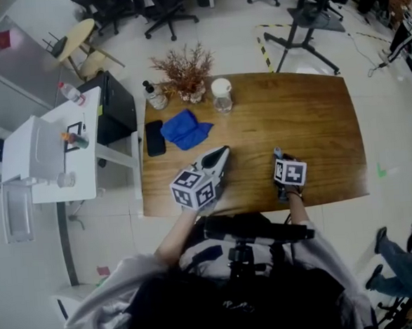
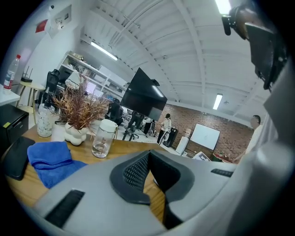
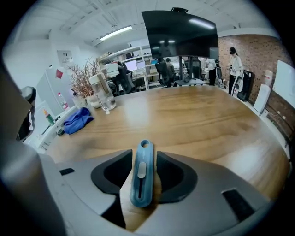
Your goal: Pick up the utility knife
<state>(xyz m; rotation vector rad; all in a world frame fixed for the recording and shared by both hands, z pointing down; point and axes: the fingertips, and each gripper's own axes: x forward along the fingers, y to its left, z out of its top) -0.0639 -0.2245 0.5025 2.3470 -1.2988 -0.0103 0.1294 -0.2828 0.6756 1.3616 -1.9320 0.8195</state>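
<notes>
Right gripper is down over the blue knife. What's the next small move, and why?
Probably close the right gripper on the utility knife. The knife lies on the table lengthwise between the open jaws, and wood shows beside it, so the pads seem not to grip it yet.

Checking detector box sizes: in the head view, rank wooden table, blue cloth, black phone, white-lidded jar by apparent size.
1. wooden table
2. blue cloth
3. black phone and white-lidded jar: look alike, unranked.
</notes>
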